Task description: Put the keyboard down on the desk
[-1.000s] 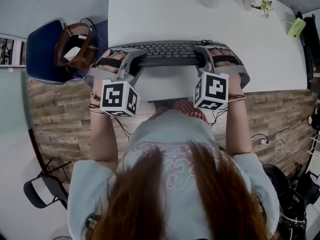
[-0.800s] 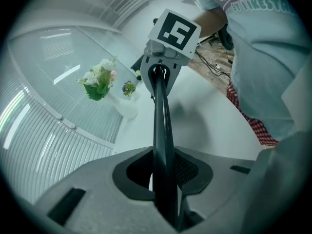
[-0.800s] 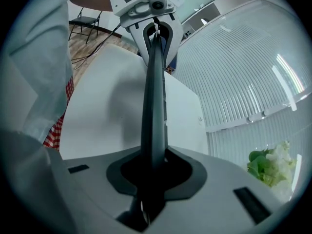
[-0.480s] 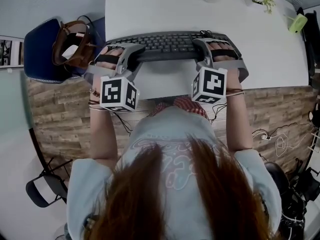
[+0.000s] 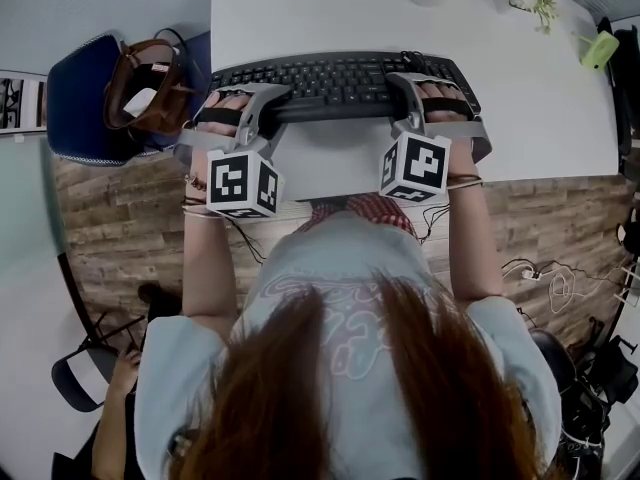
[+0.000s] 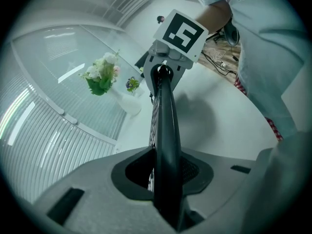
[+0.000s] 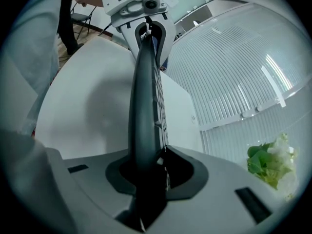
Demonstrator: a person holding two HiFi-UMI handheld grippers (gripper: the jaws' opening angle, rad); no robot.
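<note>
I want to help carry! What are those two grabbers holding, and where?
The keyboard: the left gripper grips near its left end, the right gripper near its right end, those jaws having just been opening around it.

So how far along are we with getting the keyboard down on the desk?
Done: the keyboard is over the desk. In hand: left tongs and right tongs clamp its ends; the right ones have just been opening, keyboard between them. Left: rest it flat and release.

Long reddish-brown hair (image 5: 300, 388), pale blue short-sleeved T-shirt (image 5: 345, 288), wrist bracelets (image 5: 195, 206); grey left gripper (image 5: 272, 96) and right gripper (image 5: 404, 86) carry black-and-white marker cubes (image 5: 241, 183).
</note>
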